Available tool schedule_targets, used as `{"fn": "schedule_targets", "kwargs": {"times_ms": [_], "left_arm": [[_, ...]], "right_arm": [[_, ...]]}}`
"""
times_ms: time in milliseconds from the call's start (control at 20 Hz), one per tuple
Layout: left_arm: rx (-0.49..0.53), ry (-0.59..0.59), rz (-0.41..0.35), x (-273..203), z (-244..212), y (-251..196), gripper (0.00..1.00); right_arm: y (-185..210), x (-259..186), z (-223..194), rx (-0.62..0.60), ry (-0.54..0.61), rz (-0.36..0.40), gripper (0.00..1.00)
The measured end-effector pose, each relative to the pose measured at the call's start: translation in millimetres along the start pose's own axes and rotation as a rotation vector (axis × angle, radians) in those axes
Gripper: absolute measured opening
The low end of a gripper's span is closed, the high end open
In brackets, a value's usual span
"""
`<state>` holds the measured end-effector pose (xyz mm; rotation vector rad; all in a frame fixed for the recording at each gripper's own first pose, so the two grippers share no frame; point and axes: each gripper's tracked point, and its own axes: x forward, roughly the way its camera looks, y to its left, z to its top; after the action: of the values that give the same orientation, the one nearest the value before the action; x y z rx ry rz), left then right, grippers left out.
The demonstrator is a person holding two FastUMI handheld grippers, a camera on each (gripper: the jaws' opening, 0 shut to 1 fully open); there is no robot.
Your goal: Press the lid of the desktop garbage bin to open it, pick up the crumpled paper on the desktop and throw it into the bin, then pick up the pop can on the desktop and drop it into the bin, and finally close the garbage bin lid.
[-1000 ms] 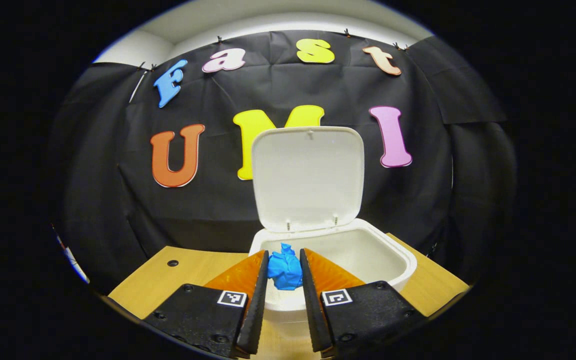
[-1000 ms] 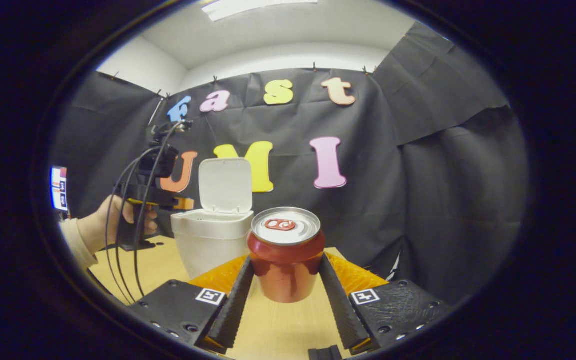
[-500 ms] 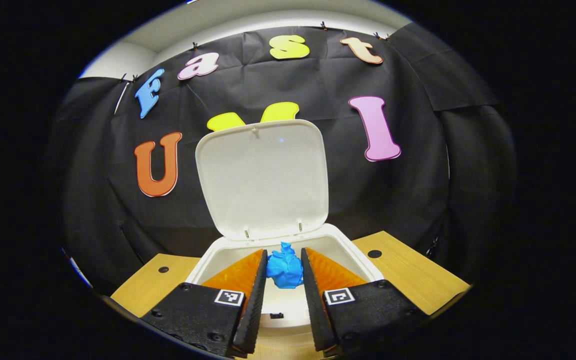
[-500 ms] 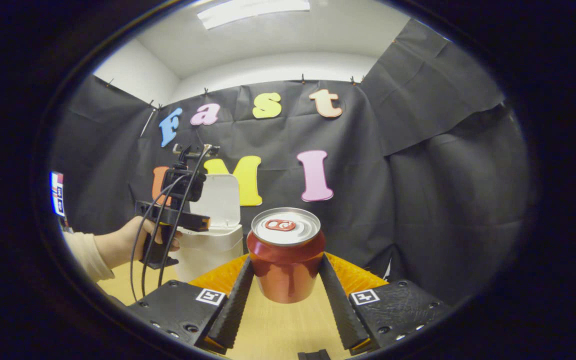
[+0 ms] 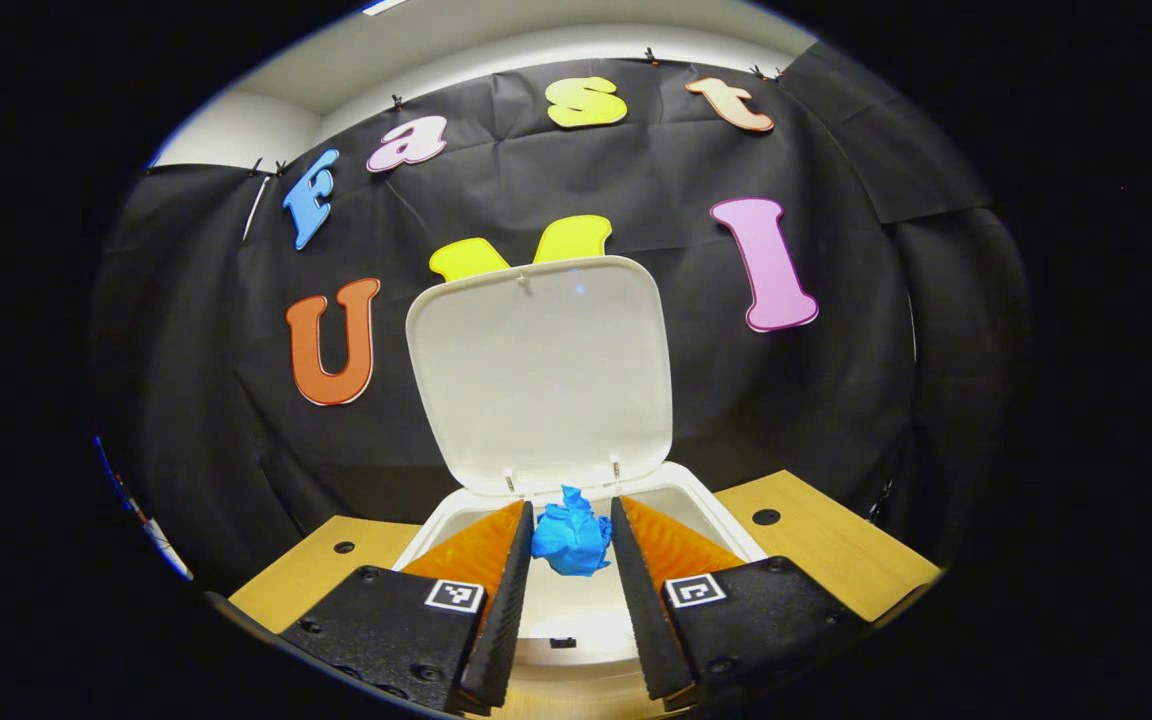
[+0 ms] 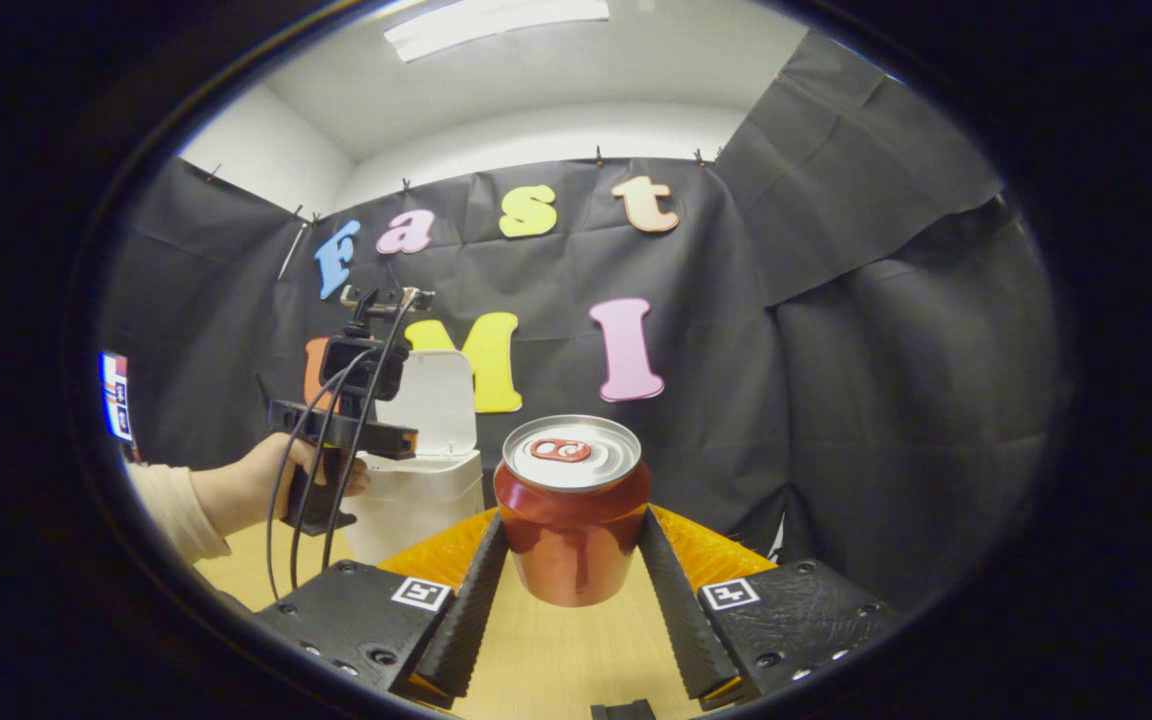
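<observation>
Lid point(image 5: 541, 375) stands up and the bin point(image 5: 716, 505) is open. The left tool point(image 5: 571, 545) hangs over the mouth, pinching the blue crumpled paper point(image 5: 570, 542) between both fingers. This looks like the paper-drop step, and the next move calls for spreading those fingers. The right tool point(image 6: 568, 560) grips the red pop can point(image 6: 571, 510), lifted off the bench point(image 6: 546, 660), waiting its turn.

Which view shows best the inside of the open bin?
The left gripper view: it looks down into the bin under the raised lid, with the crumpled paper above it. The right gripper view shows the bin's outside wall.
</observation>
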<state>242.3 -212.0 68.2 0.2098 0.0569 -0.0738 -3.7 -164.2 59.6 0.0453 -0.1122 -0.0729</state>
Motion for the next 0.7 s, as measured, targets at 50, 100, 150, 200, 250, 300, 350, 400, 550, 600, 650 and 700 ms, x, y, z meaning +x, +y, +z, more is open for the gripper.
{"fn": "schedule_targets", "kwargs": {"times_ms": [50, 100, 150, 200, 250, 300, 350, 400, 550, 600, 650, 700], "left_arm": [[-0.011, -0.003, 0.006, -0.9, -0.2, 2.5, 0.54], [-0.018, -0.003, 0.006, -3.1, 0.6, 3.6, 0.64], [-0.018, -0.001, 0.004, -2.9, 0.7, 4.3, 0.70], [-0.017, 0.007, -0.005, -2.2, -0.4, 3.6, 0.88], [-0.011, 0.015, -0.003, -4.1, -3.3, 5.1, 0.98], [-0.003, 0.020, 0.003, -5.6, -5.3, 9.6, 0.98], [-0.006, 0.026, 0.000, -7.8, -7.9, 11.8, 0.98], [-0.023, 0.025, -0.004, -11.4, -11.6, 13.3, 0.98], [-0.068, 0.024, -0.020, -25.3, -17.3, 21.6, 0.98], [-0.068, 0.015, -0.021, -30.9, -17.5, 27.0, 0.99], [-0.068, 0.000, -0.024, -37.0, -17.3, 32.1, 0.99], [-0.064, -0.012, -0.029, -43.6, -18.7, 37.2, 0.99]], "right_arm": [[1.4, -0.2, 0.1, -0.002, 0.000, 0.006, 0.76], [0.9, 0.2, -1.3, -0.003, 0.002, 0.005, 0.76], [0.3, 1.5, -1.8, -0.005, 0.004, 0.003, 0.77], [1.9, 1.7, -2.7, -0.009, 0.005, 0.006, 0.76], [3.9, 1.4, -2.6, -0.015, 0.004, 0.012, 0.76], [5.2, 2.5, -3.8, -0.020, 0.003, 0.015, 0.77], [6.6, 3.2, -2.8, -0.028, -0.001, 0.017, 0.76], [8.3, 2.0, -2.9, -0.037, -0.006, 0.023, 0.76], [8.9, 2.2, -3.5, -0.057, -0.010, 0.023, 0.77], [9.2, 2.7, -4.6, -0.056, -0.008, 0.023, 0.76], [10.9, 2.6, -5.8, -0.058, -0.003, 0.026, 0.77], [12.8, 2.7, -7.2, -0.063, -0.001, 0.030, 0.77]]}}
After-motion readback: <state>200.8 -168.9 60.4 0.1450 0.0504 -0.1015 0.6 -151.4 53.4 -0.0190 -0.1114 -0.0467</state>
